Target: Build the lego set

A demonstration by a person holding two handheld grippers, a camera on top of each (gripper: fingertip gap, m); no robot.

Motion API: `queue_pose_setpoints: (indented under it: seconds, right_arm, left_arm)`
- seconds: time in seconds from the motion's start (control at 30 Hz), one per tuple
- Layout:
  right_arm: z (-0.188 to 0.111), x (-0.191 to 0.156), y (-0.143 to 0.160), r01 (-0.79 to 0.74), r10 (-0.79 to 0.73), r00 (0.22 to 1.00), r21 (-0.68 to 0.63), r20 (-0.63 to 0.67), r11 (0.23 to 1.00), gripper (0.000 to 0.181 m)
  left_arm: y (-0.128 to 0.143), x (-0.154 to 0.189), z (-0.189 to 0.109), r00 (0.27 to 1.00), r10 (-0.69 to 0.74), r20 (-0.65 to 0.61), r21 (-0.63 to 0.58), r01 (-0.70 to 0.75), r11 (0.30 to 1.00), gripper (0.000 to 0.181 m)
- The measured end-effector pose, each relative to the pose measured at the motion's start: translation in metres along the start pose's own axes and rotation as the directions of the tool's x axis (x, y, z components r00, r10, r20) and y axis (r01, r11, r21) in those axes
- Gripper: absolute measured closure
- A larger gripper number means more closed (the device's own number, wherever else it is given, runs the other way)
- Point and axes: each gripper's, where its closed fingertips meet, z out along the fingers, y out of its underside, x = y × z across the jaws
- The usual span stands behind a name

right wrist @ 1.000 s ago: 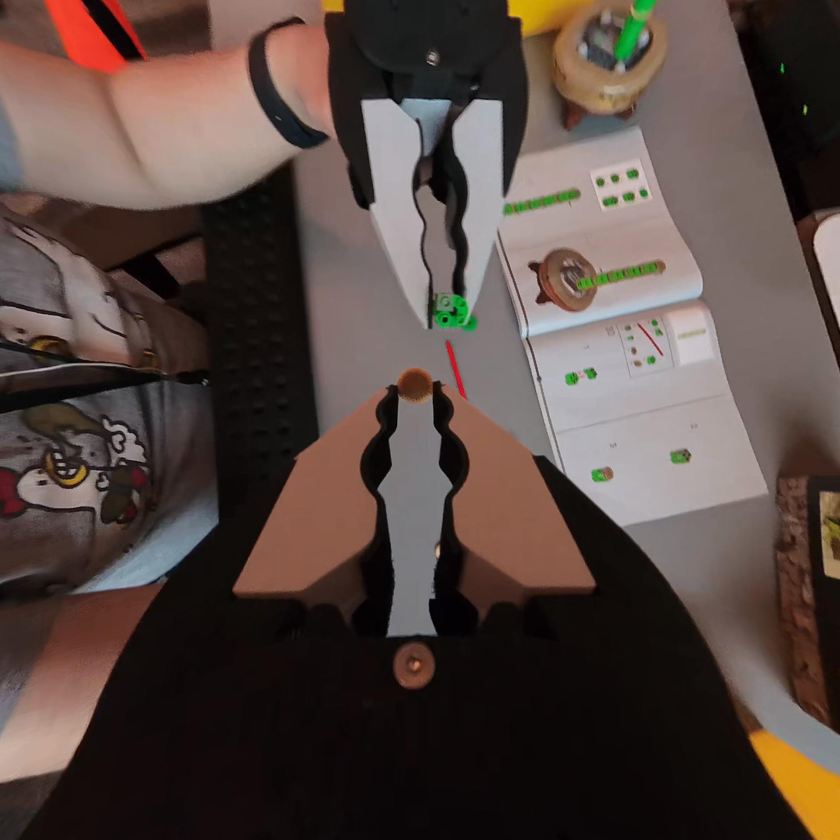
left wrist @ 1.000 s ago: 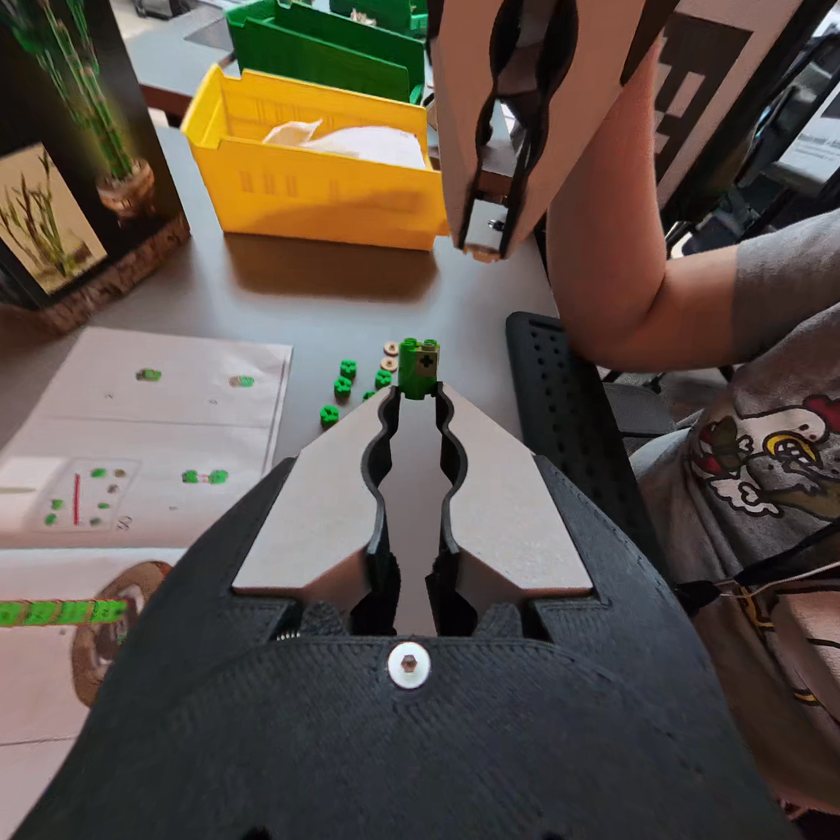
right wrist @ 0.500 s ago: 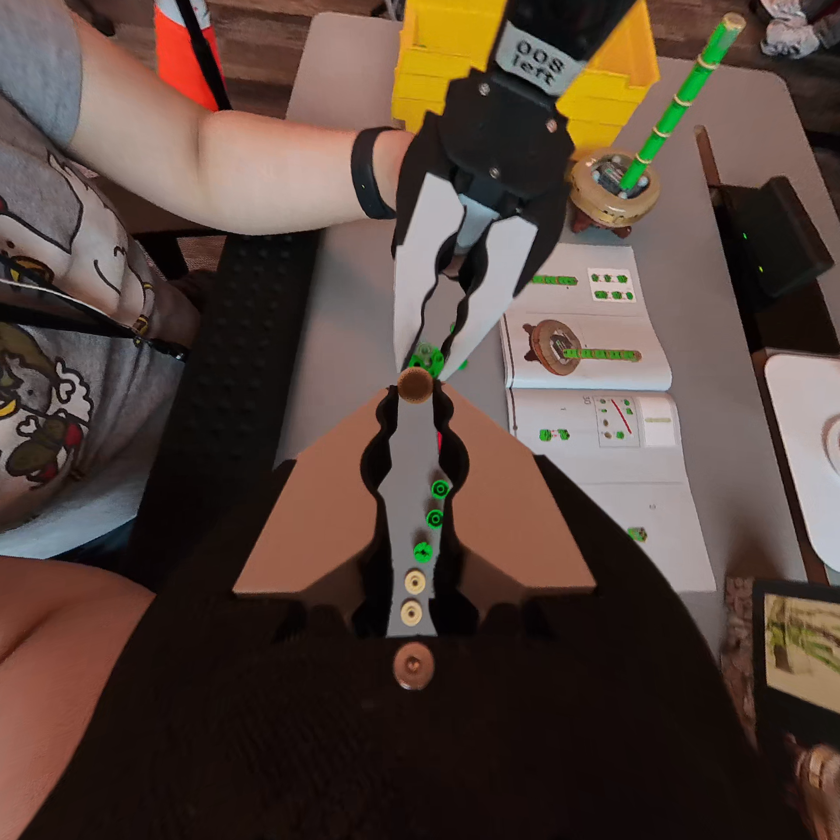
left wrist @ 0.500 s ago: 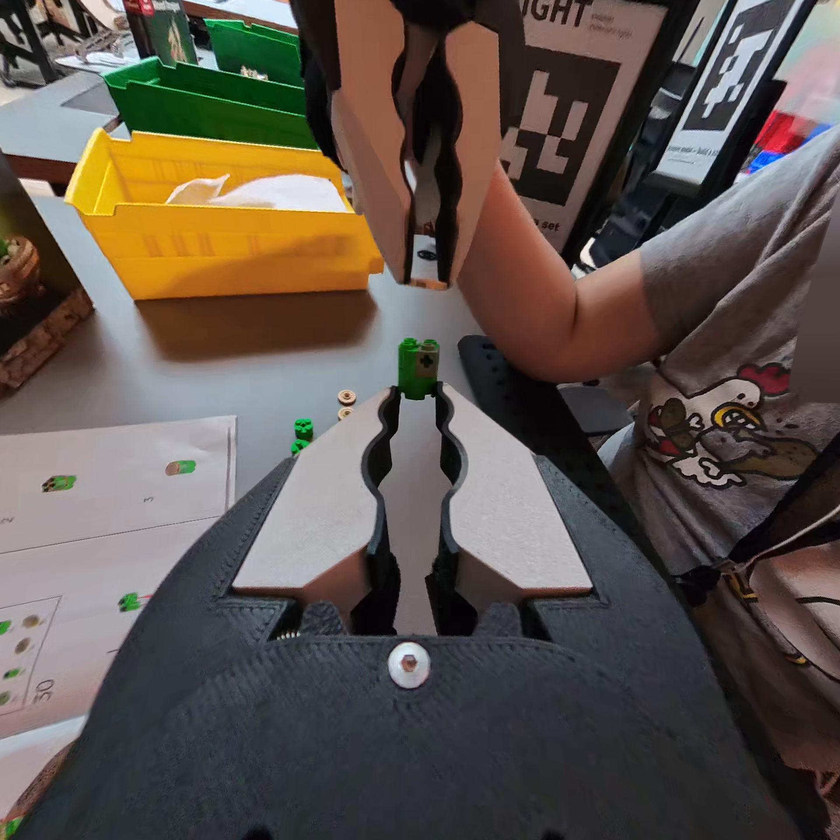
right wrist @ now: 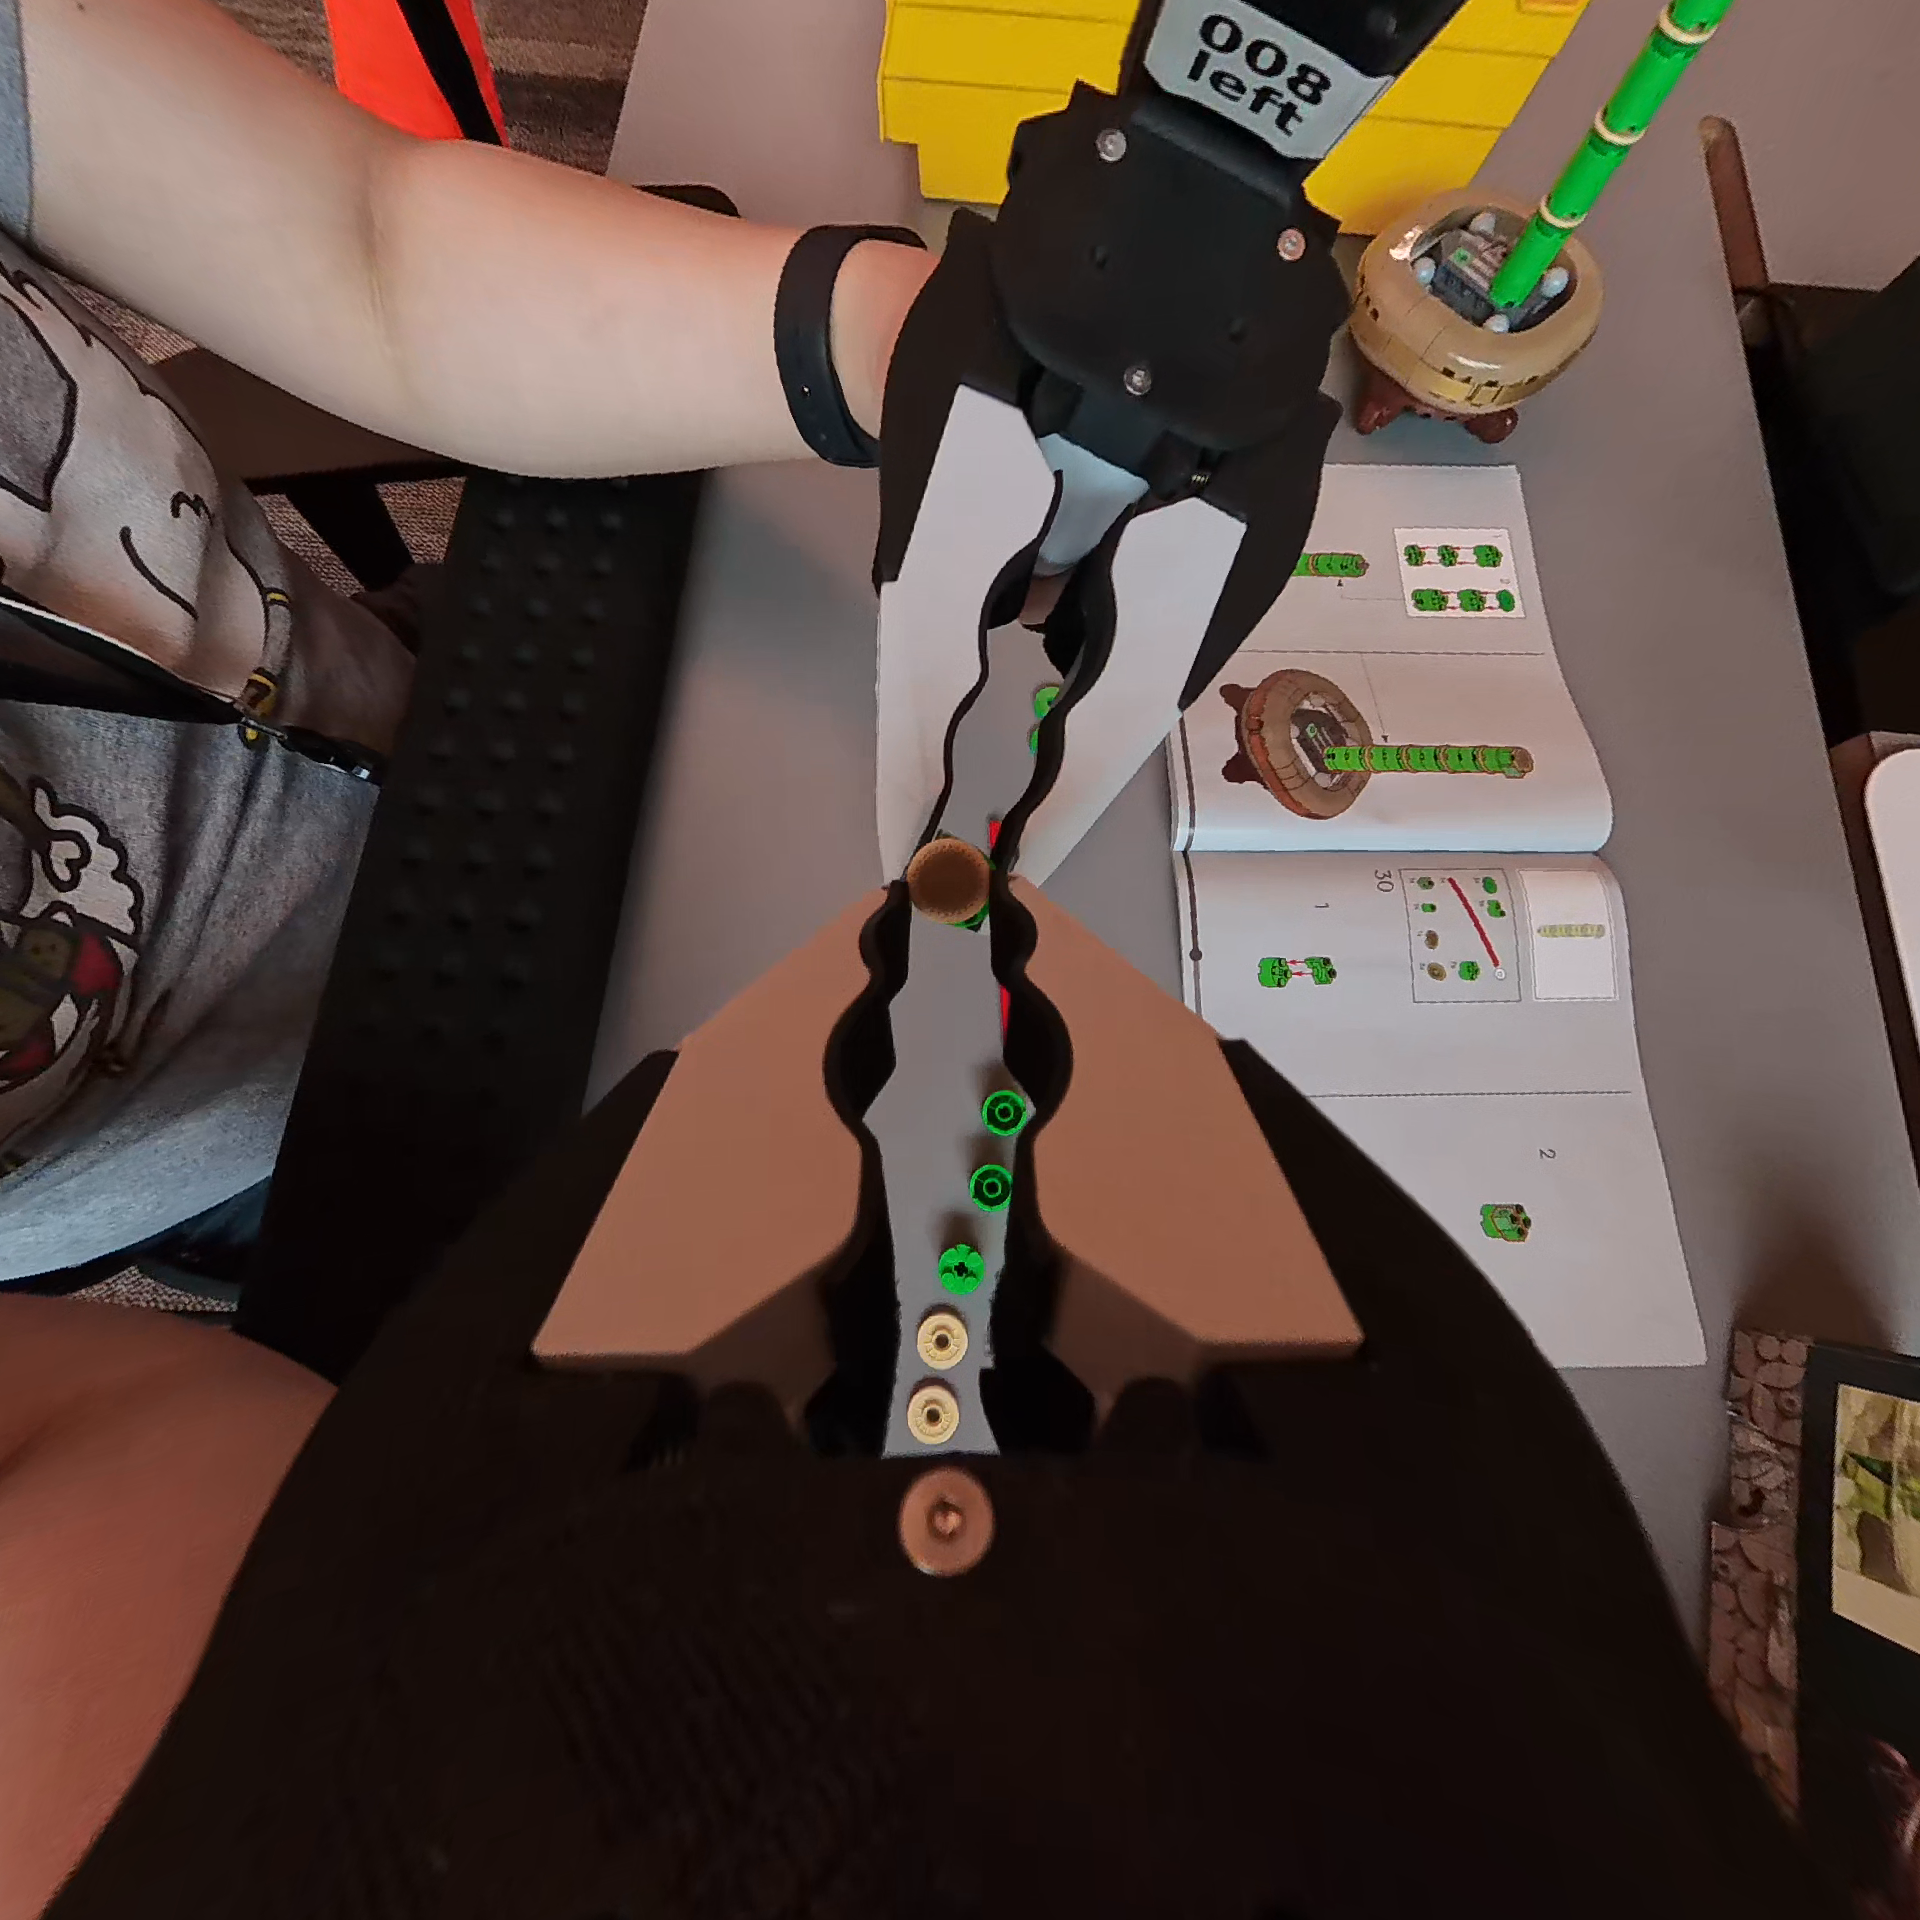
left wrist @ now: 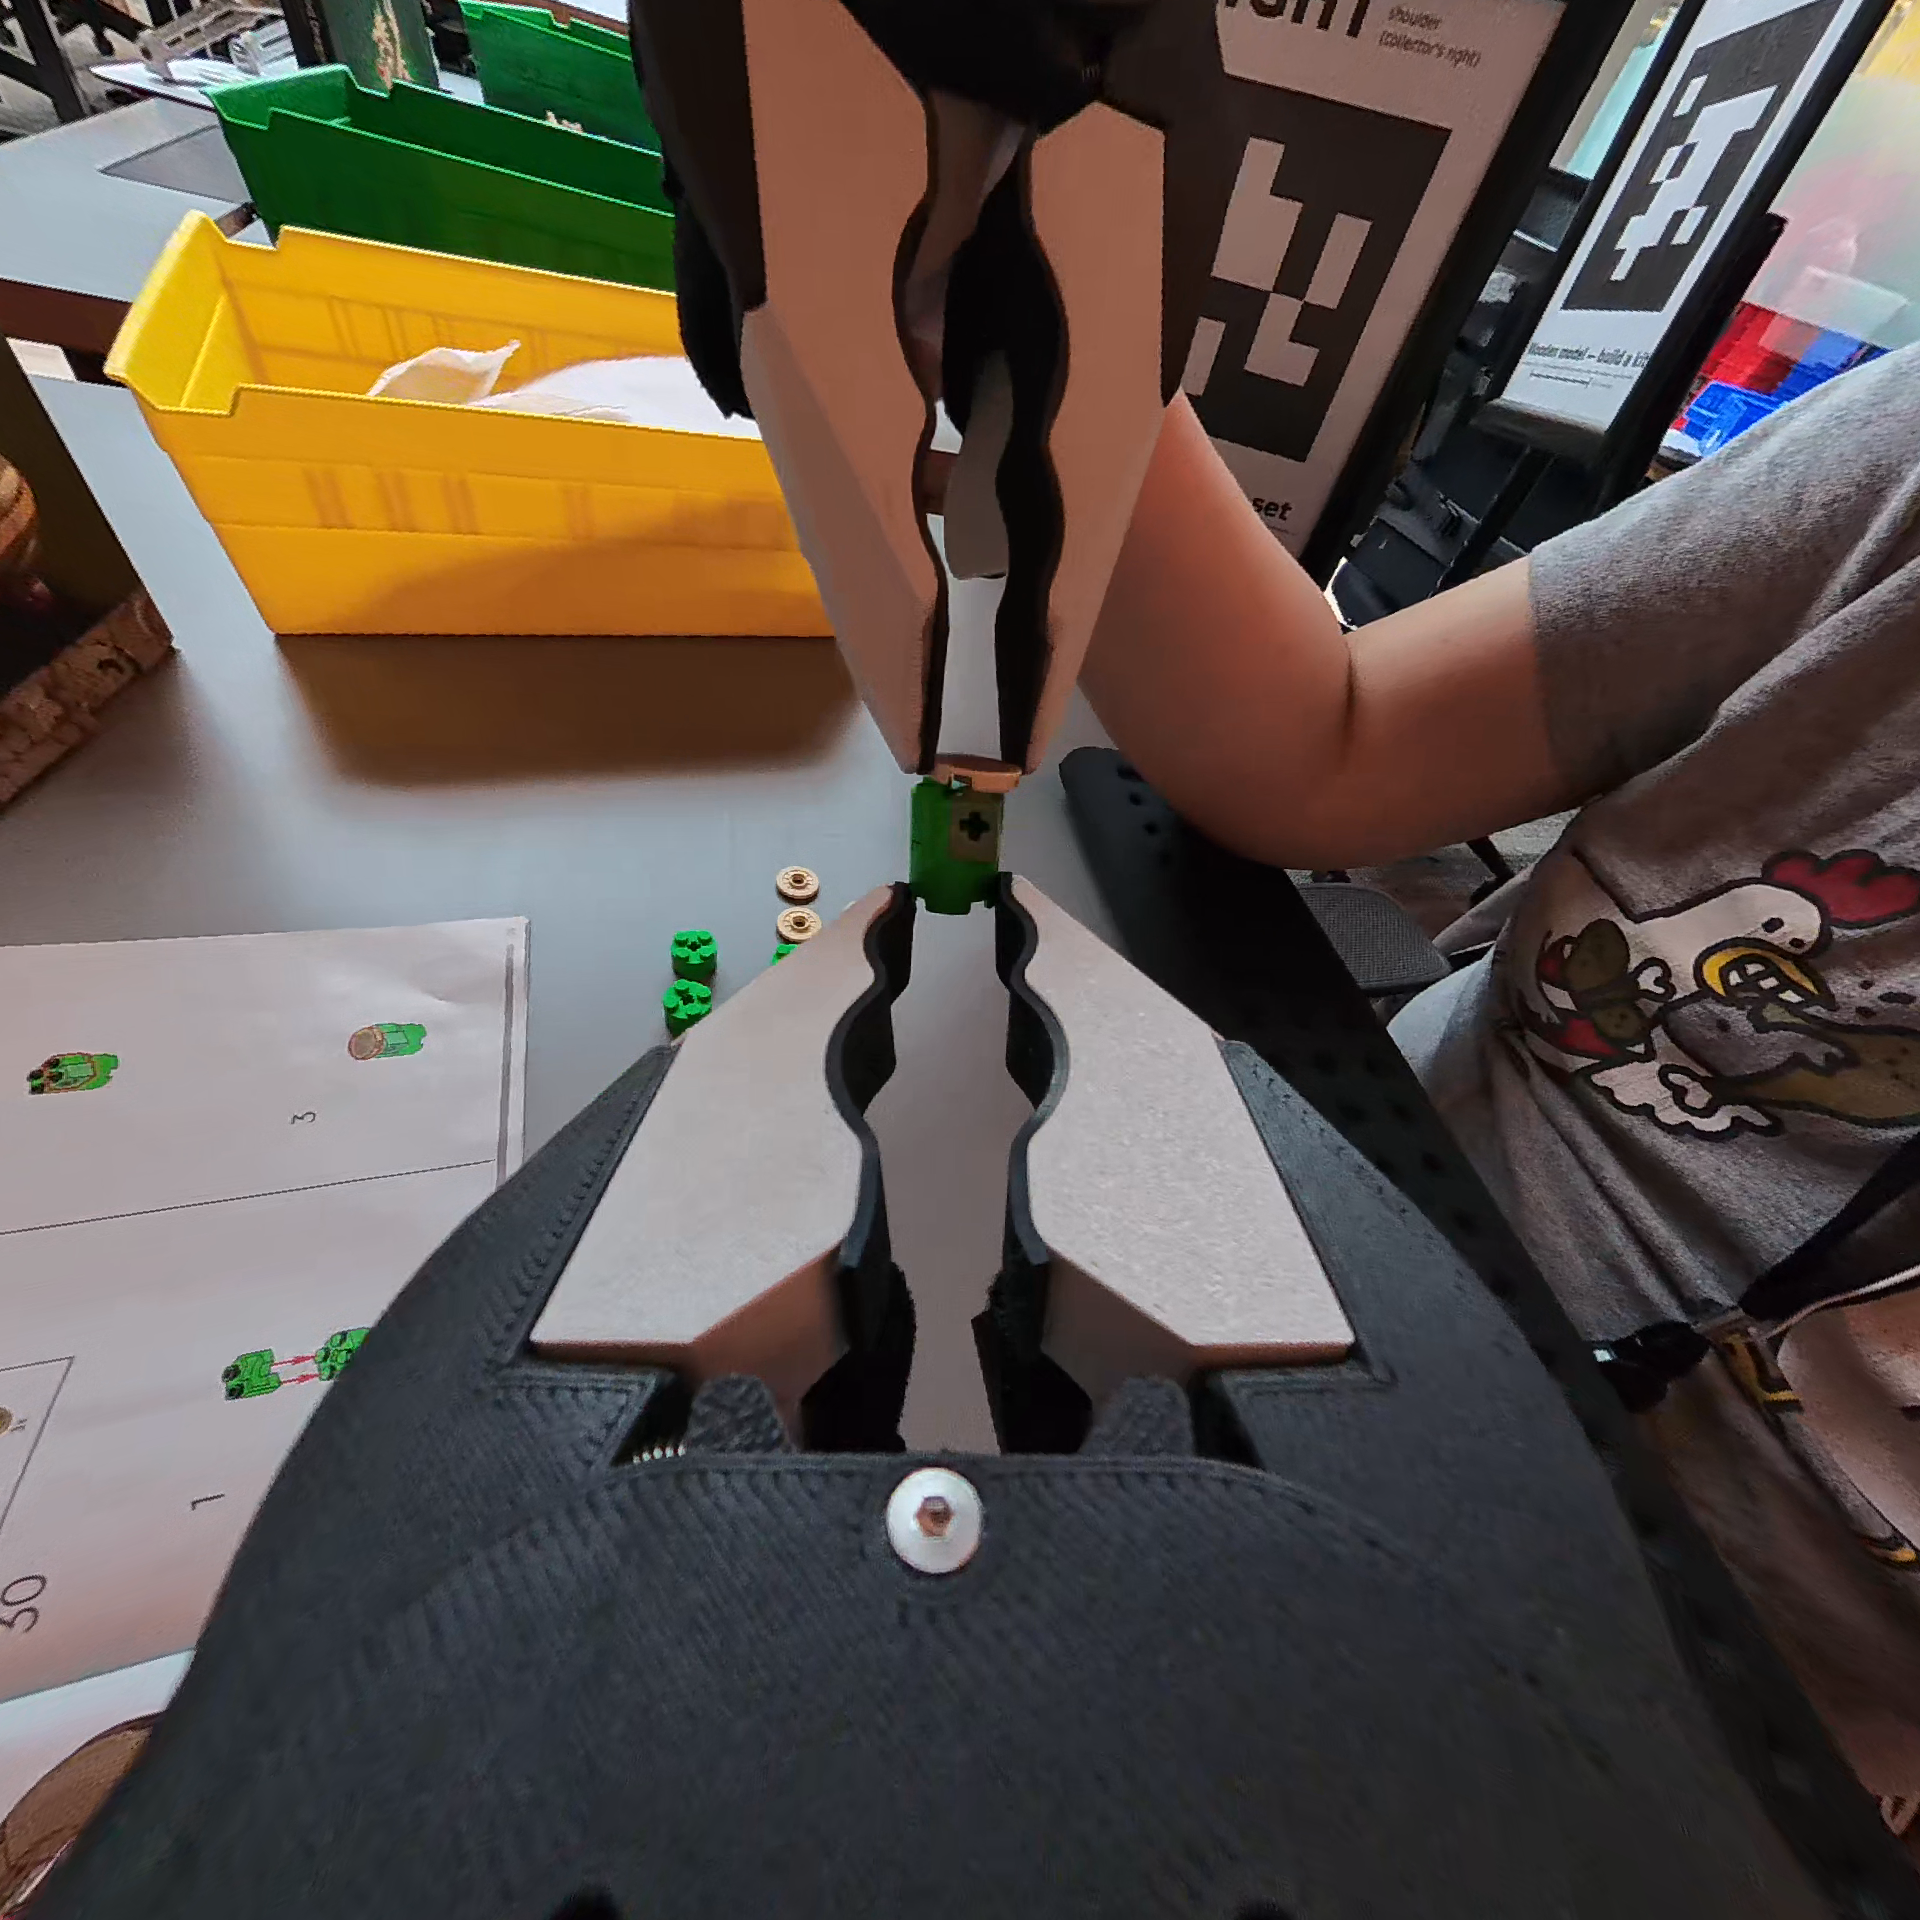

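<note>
Pinching a tan round plate [left wrist: 975, 772] at its tips, the right gripper [left wrist: 971, 764] met the green brick [left wrist: 954, 847], which the left gripper [left wrist: 952, 896] clasped upright above the table [left wrist: 520, 790], right of the instruction booklet [right wrist: 1455, 1039]. The step in hand looked like capping that brick, so the next move called for a straight press along its studs. Its long axis stood vertical, studs pointing up toward the plate, the cross-hole face toward the near side.
</note>
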Motion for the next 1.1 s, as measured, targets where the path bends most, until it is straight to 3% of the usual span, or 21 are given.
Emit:
queue_pose_setpoints:
  seconds: [0.4,1.1]
  right_arm:
    - [-0.006,0.014,-0.005,-0.052,0.054,0.997,0.037,-0.061,0.998,0.167]
    - [-0.002,0.020,-0.001,-0.118,0.119,0.992,0.026,-0.051,0.993,0.167]
  left_arm:
    - [-0.008,-0.008,-0.006,0.998,0.012,0.062,0.038,-0.015,0.999,0.167]
    - [-0.004,-0.017,-0.006,0.991,0.028,0.131,0.004,-0.029,1.000,0.167]
